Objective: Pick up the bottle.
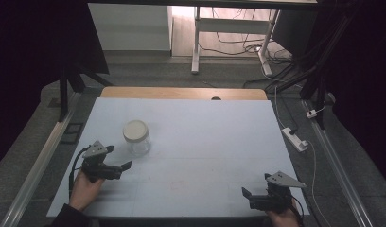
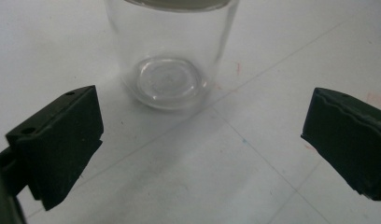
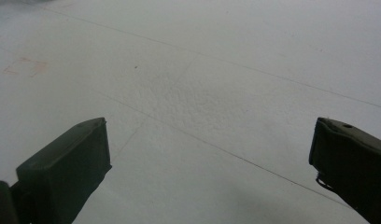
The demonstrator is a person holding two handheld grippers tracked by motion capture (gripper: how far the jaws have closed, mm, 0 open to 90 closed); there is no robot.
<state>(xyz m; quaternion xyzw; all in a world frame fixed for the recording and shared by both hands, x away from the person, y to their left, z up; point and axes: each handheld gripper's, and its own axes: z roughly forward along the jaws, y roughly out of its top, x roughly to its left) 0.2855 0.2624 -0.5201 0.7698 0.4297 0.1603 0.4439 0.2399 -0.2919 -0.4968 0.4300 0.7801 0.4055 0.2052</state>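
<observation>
Reaching with the left claw (image 1: 127, 165), jaws spread wide and gripping nothing, pointed up-right at the glass jar (image 1: 136, 137), which stands upright on the table (image 1: 205, 142) just ahead of the claw tips, near but not touching. In the left gripper view the jar (image 2: 172, 56) sits centred between the jaws but beyond them, lid on, looks empty. Judgement: early stage, approach only; jar not yet grasped, lid not yet touched, so grasp and whatever follows are all left. Left hand (image 1: 84, 189) rests low at the near-left table edge, forearm coming in from the bottom. Right claw (image 1: 246, 195) also wide open and empty, parked at the near-right edge, well apart from the jar, facing left over bare table.
</observation>
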